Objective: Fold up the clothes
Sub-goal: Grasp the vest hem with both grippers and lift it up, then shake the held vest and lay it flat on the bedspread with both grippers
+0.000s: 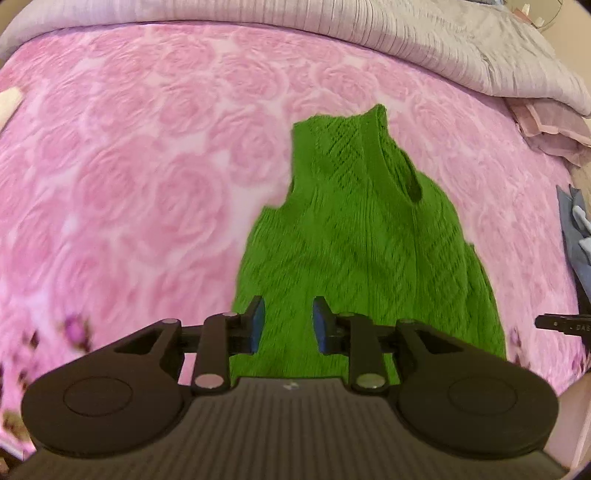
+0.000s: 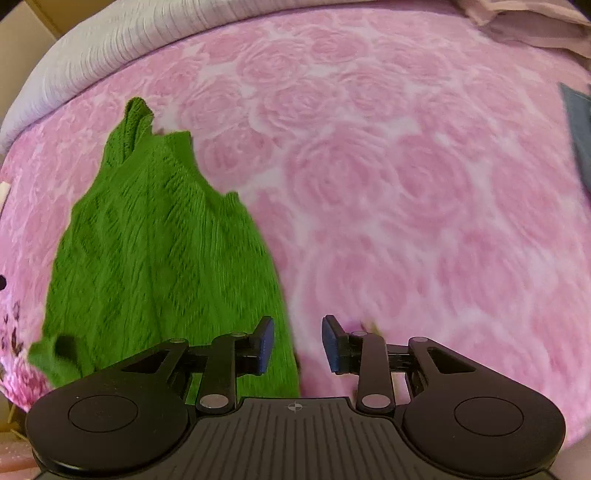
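A green knitted sleeveless top (image 1: 362, 236) lies flat on the pink rose-patterned bedspread (image 1: 129, 166), neck end far from me, hem near me. My left gripper (image 1: 288, 325) is open and empty, hovering over the hem. In the right wrist view the top (image 2: 155, 251) lies to the left. My right gripper (image 2: 298, 343) is open and empty, above the top's right hem edge and the bedspread (image 2: 424, 184).
A grey quilt (image 1: 406, 33) is bunched along the far side of the bed. A pale pink cloth (image 1: 550, 125) and a blue garment (image 1: 576, 236) lie at the right edge. The other gripper's tip (image 1: 561, 323) shows at the right.
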`<state>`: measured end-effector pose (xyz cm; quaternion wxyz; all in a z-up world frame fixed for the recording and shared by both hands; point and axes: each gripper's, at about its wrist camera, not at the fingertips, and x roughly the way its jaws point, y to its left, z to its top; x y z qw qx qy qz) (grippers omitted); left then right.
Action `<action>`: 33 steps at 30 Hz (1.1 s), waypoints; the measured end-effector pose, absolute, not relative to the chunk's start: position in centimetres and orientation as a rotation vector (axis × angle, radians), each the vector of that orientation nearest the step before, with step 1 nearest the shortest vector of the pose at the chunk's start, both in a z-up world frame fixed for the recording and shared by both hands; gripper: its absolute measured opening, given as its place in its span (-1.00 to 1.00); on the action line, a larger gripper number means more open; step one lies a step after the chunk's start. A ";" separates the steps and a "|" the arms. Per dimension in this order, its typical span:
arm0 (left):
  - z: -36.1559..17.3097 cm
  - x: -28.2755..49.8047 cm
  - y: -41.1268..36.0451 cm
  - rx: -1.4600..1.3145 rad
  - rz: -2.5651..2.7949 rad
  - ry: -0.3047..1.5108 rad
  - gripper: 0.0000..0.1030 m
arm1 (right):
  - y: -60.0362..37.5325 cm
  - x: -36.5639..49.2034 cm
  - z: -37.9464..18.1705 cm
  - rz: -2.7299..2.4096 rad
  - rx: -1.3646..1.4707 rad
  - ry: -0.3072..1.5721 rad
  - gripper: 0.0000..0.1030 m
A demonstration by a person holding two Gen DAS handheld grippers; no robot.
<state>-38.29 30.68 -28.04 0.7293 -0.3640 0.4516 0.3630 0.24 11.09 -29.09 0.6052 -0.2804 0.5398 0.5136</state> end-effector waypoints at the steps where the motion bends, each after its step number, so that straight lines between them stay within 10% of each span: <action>1: -28.7 -37.4 31.5 -0.803 0.795 0.993 -0.52 | 12.7 0.5 -29.8 1.204 -0.645 1.247 -0.37; 24: -40.6 -28.8 49.4 -1.042 0.725 0.820 -0.20 | 35.0 -2.0 -41.3 1.497 -0.333 1.382 -0.33; 27: -41.8 -28.3 49.9 -1.138 0.685 0.751 -0.40 | 35.3 -2.5 -41.2 1.510 -0.342 1.369 -0.75; 28: -41.8 -27.9 49.8 -1.138 0.666 0.742 -0.80 | 35.4 -2.9 -40.9 1.519 -0.371 1.339 -0.84; 33: -38.4 -27.3 49.6 -0.975 0.691 0.720 -0.90 | 34.5 -1.0 -36.9 1.461 -0.379 1.125 -0.93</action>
